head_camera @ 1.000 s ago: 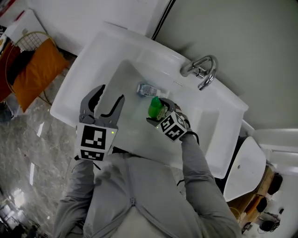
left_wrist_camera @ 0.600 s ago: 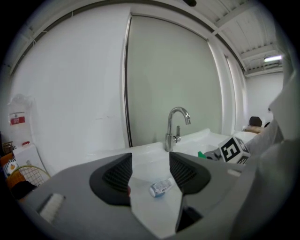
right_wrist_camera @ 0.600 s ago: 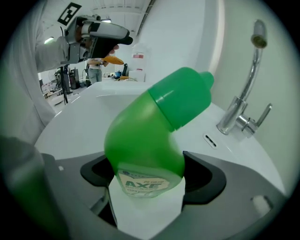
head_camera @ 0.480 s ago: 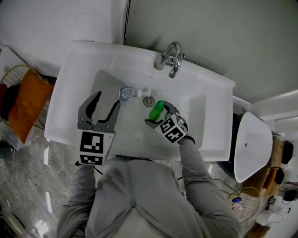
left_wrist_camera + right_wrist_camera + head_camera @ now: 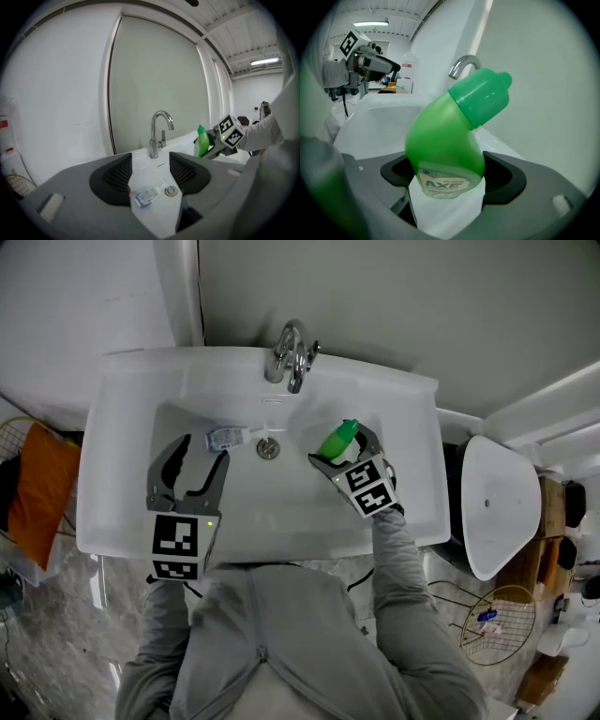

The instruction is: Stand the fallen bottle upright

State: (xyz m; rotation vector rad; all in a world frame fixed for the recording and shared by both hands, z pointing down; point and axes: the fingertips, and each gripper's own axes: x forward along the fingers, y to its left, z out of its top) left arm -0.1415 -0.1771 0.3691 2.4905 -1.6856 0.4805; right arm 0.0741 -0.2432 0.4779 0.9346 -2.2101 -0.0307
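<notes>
A: Bottle (image 5: 445, 145), green, was clamped in right gripper (image 5: 343, 446) over the sink's (image 5: 122, 427) right side; label showed only in that gripper's view.
B: Left gripper (image 5: 202, 450) gaped, empty; clear bottle (image 5: 146, 197) lay by the drain (image 5: 171, 191).

White sink (image 5: 114, 479), small clear bottle (image 5: 225, 438) lying beside drain (image 5: 268, 448)

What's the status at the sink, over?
Left gripper open above basin, empty. Right gripper shut on green AXE bottle, cap up. Small clear bottle lies on its side by drain. Nothing in the way.
</notes>
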